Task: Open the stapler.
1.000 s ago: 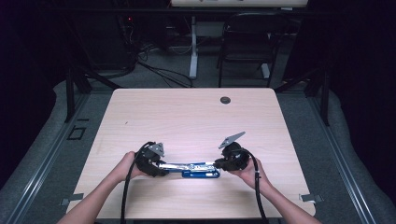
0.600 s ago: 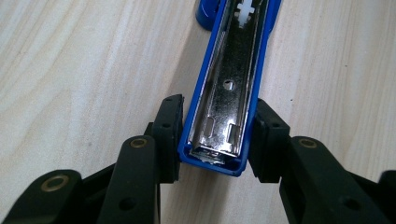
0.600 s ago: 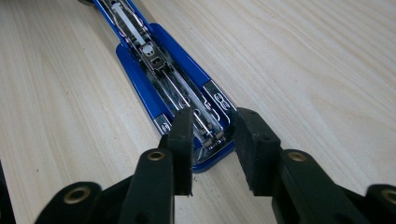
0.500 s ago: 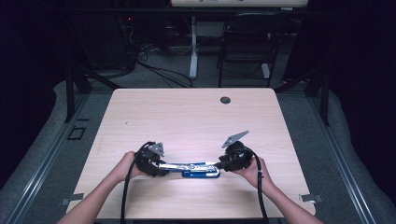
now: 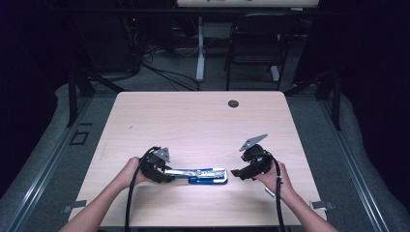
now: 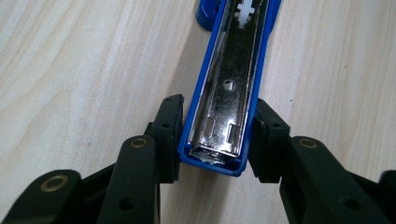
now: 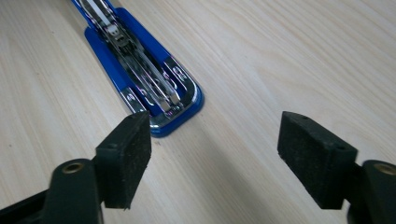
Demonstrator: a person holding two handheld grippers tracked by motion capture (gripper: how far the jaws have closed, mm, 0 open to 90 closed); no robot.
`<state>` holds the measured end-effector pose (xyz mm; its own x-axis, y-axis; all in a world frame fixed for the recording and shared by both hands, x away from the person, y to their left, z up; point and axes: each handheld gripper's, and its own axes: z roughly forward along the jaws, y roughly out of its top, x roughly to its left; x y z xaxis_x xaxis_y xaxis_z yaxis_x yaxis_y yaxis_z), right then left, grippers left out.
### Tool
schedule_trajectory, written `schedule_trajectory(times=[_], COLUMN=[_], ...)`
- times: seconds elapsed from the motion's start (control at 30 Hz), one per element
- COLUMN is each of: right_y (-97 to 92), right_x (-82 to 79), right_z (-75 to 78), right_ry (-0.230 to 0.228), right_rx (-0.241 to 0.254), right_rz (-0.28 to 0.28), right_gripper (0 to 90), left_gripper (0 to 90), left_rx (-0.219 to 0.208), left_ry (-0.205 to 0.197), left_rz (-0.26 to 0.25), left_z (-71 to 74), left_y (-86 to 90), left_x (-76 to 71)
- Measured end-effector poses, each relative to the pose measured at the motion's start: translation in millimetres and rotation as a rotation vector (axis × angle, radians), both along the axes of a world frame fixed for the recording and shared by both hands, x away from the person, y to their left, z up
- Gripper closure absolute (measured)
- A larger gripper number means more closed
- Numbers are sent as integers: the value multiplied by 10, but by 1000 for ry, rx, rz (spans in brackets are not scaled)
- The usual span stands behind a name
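Observation:
A blue stapler (image 5: 198, 175) with chrome inner parts lies opened out lengthwise on the wooden table (image 5: 193, 121), near its front edge. My left gripper (image 5: 167, 174) is shut on the stapler's left end. In the left gripper view both pads press the blue sides of the stapler (image 6: 231, 107), whose metal channel faces up between the pads of the left gripper (image 6: 217, 135). My right gripper (image 5: 236, 173) sits just right of the stapler's other end; its jaws have just been opening. In the right gripper view the right gripper (image 7: 224, 149) holds nothing, and the stapler (image 7: 149, 88) lies ahead to the left.
A small dark round grommet (image 5: 233, 103) sits in the tabletop near the far edge. Beyond the table stand a black chair (image 5: 256, 48) and a white desk leg (image 5: 199, 53), with cables on the floor. Bare wood stretches between the stapler and the far edge.
The right gripper has let go of the stapler's right end, opened its jaws and drawn back to the right. The left gripper and the stapler have stayed put.

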<state>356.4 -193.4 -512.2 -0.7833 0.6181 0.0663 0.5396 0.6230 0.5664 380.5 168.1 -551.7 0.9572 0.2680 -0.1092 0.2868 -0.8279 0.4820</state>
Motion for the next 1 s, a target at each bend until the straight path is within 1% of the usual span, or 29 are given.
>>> schedule_trajectory(times=[0.13, 0.2, 0.23, 0.3, 0.37, 0.4, 0.47, 0.5, 0.53, 0.57, 0.6, 0.63, 0.7, 0.77, 0.83, 0.97, 1.0], right_y=[-93, -130, -147, -170, -205, -219, -267, -293, -319, -339, -381, -401, -454, -510, -548, -602, -608], right_x=[1, 21, 36, 37, 27, 21, -1, -11, -29, -34, -50, -60, -80, -113, -144, -207, -219], right_z=[16, 12, 7, 7, 28, 38, 82, 102, 116, 125, 213, 145, 166, 179, 185, 197, 190], right_ry=[-7, 8, 26, 33, 22, 16, 1, -3, -2, 0, 53, -2, 2, -8, -12, 13, 9], right_rx=[-8, -7, -15, -41, -72, -70, -86, -92, -98, -110, -205, -112, -107, -98, -111, -115, -108], right_rz=[-17, -5, -1, -7, -27, -35, -53, -58, -72, -72, -69, -87, -100, -113, -130, -151, -159], right_gripper=[256, 211, 188, 144, 118, 102, 75, 47, 1, 1, 0, 0, 0, 0, 0, 2, 2], left_gripper=[610, 609, 609, 610, 609, 609, 609, 609, 609, 609, 609, 609, 609, 609, 609, 609, 609], left_rx=[3, 4, 3, 0, -3, -3, -3, -3, -3, 1, 0, -2, -1, -3, -1, 1, 1], left_ry=[-2, -1, -1, 3, 5, 6, 6, 5, 5, 3, 2, 2, 0, -1, -1, -4, -5], left_rz=[1, 0, 1, 0, 0, 0, 0, -1, -1, -2, -2, -2, -3, -4, -3, -2, -2], left_z=[2, 2, 1, -3, -6, -8, -8, -8, -9, -6, -6, -7, -7, -9, -9, -6, -6], left_y=[-1, 0, -1, -1, 0, 0, 1, 0, 0, -1, -2, -2, -2, -1, -3, -6, -6], left_x=[-3, -2, -3, -2, 0, 1, 1, 1, 1, -1, -2, -2, -3, -3, -4, -7, -7])
